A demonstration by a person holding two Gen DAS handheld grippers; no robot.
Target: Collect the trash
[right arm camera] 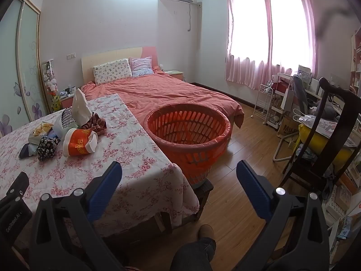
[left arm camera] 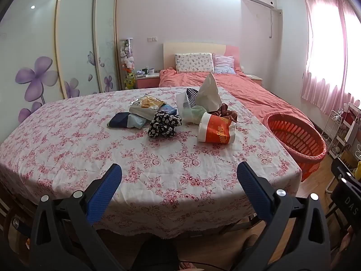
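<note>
A heap of trash lies mid-table on a floral cloth (left arm camera: 67, 149): an orange and white paper cup (left arm camera: 215, 129) on its side, a black floral cloth bundle (left arm camera: 164, 123), a snack bag (left arm camera: 146, 106), a dark blue packet (left arm camera: 123, 120) and a crumpled white bag (left arm camera: 208, 94). An orange slatted basket (left arm camera: 295, 139) stands off the table's right edge. My left gripper (left arm camera: 179, 176) hovers open over the near table edge, well short of the heap. My right gripper (right arm camera: 179, 174) is open over the table's right corner, facing the basket (right arm camera: 189, 131). The cup (right arm camera: 79, 144) lies to its left.
A bed (right arm camera: 162, 92) with an orange cover stands behind the table and basket. A dark wooden chair (right arm camera: 325, 135) and a cluttered rack (right arm camera: 277, 103) fill the right side. Wardrobe doors (left arm camera: 45, 52) run along the left. A person's leg and shoe (right arm camera: 203, 237) show below.
</note>
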